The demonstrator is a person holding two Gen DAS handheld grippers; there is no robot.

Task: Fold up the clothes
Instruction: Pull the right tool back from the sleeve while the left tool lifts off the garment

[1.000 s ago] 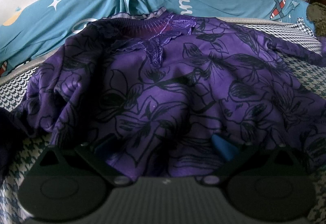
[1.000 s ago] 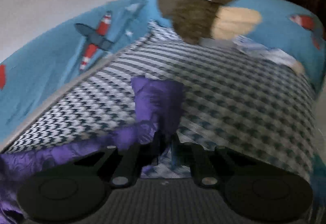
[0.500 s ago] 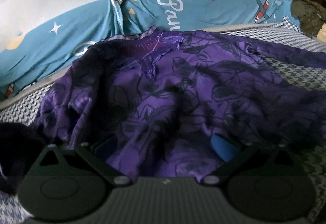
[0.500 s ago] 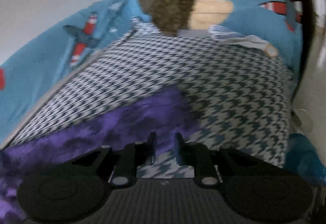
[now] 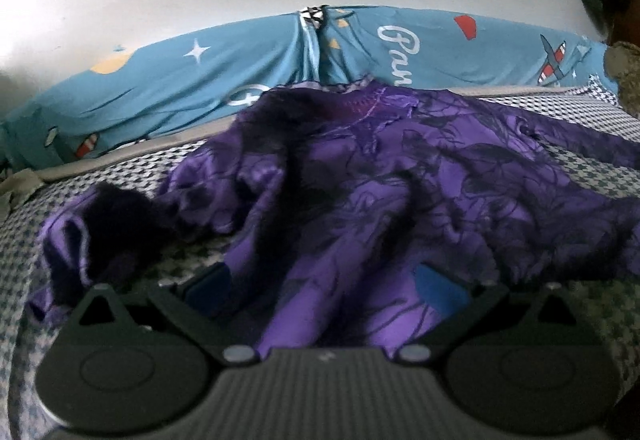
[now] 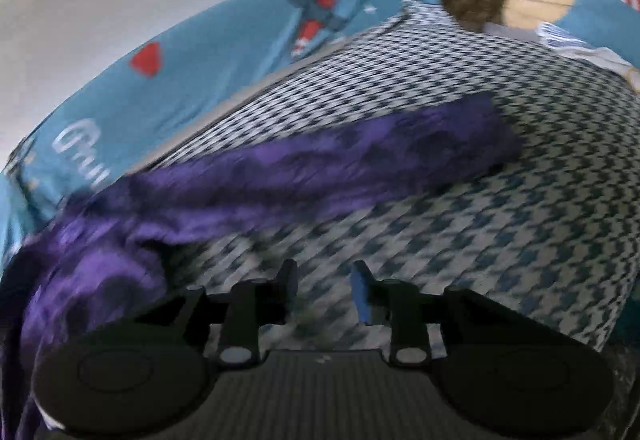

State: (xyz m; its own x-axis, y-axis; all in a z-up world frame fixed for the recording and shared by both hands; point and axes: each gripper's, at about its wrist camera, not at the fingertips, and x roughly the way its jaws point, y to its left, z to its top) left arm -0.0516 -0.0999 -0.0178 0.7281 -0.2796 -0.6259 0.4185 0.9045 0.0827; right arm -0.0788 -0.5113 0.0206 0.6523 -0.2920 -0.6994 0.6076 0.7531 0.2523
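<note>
Spreading stage: left gripper (image 5: 326,290), jaws wide, straddles the purple black-flowered blouse (image 5: 400,175) hem unclamped; right gripper (image 6: 322,288), opening and empty, must next take its outstretched sleeve (image 6: 400,147).

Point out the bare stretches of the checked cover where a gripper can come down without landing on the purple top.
Free: the checked cover in front of the right gripper, between the purple top's outstretched sleeve and the cover's near edge; its jaws are opening with nothing between them. Also a narrower strip behind the sleeve, up to the blue pillow. Crowded: around the left gripper, where rumpled fabric lies between the fingers.
</note>
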